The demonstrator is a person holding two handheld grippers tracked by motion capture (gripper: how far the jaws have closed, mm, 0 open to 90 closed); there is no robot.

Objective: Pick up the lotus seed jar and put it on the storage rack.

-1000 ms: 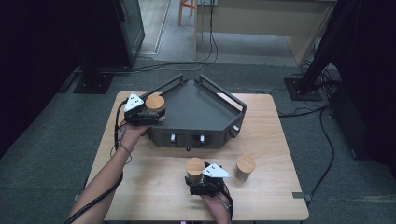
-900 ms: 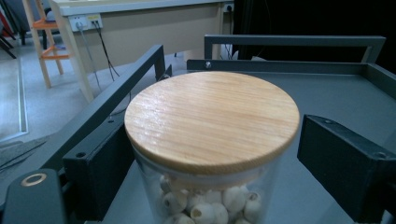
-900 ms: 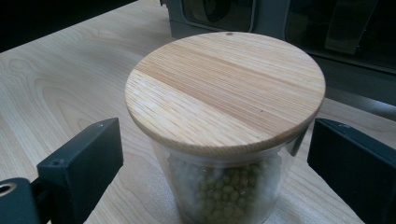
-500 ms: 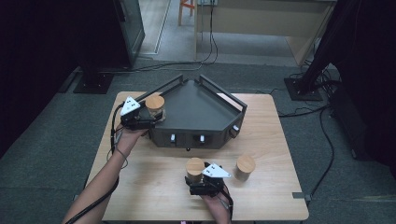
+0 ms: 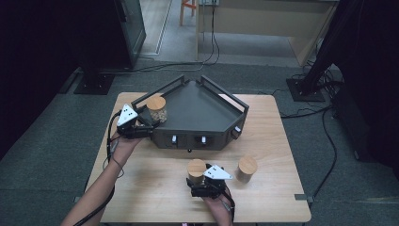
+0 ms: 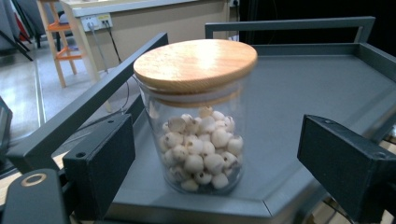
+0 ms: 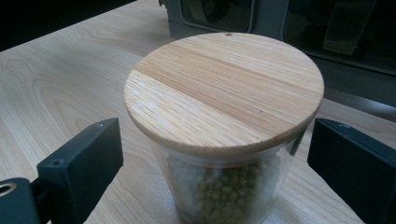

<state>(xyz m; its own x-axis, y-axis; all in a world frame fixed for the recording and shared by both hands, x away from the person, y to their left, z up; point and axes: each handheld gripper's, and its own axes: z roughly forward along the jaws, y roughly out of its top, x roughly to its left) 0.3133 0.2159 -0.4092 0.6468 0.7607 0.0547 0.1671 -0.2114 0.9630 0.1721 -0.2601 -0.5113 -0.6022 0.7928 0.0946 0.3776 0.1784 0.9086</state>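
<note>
A glass jar of white seeds [image 5: 156,108] with a wooden lid stands upright in the left corner of the dark tray [image 5: 207,117]. My left gripper [image 5: 142,126] is open just short of it at the tray's edge. In the left gripper view the seed jar [image 6: 198,116] stands a little beyond the two spread jaws of the left gripper [image 6: 219,161], untouched. A jar of green beans [image 5: 196,169] stands on the table near the front. My right gripper [image 5: 198,180] is open around the bean jar [image 7: 224,112], with gaps on both sides in the right gripper view.
A third wood-lidded jar [image 5: 247,168] stands on the wooden table [image 5: 150,188], right of the bean jar. The tray has raised rails [image 6: 88,107] and knobs [image 5: 203,140] on its front face. Cables and stands lie on the floor beyond the table.
My left gripper has drawn back from the seed jar toward the person, leaving the jar standing in the tray corner. The right gripper and the bean jar have stayed put.
</note>
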